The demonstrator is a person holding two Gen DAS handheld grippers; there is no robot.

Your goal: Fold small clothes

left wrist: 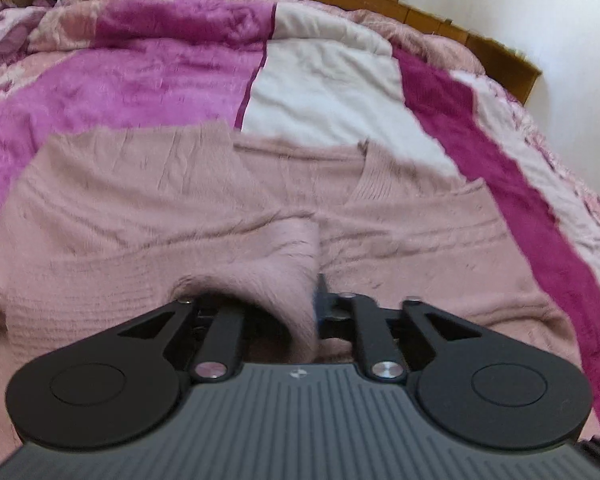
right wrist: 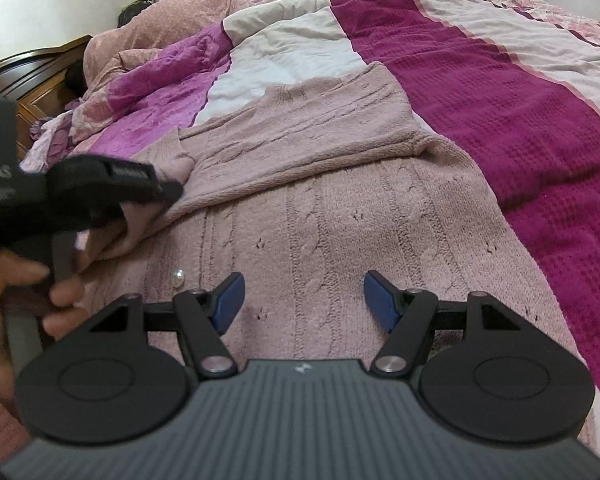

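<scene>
A dusty pink cable-knit sweater (right wrist: 324,216) lies spread across the middle of both views on a bed quilt (right wrist: 480,92) striped magenta, white and purple. In the lower centre of the left wrist view, the left gripper (left wrist: 300,296) has a fold of the sweater's sleeve bunched between its narrowly parted fingers. In the right wrist view, the right gripper (right wrist: 304,300) hovers low over the knit, blue fingers (right wrist: 230,300) spread wide and empty. At left, a hand (right wrist: 16,280) grips the left tool

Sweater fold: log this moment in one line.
sweater: flat on bed, sleeve folded over | left gripper: sleeve cuff between fingers | right gripper: open, above sweater
</scene>
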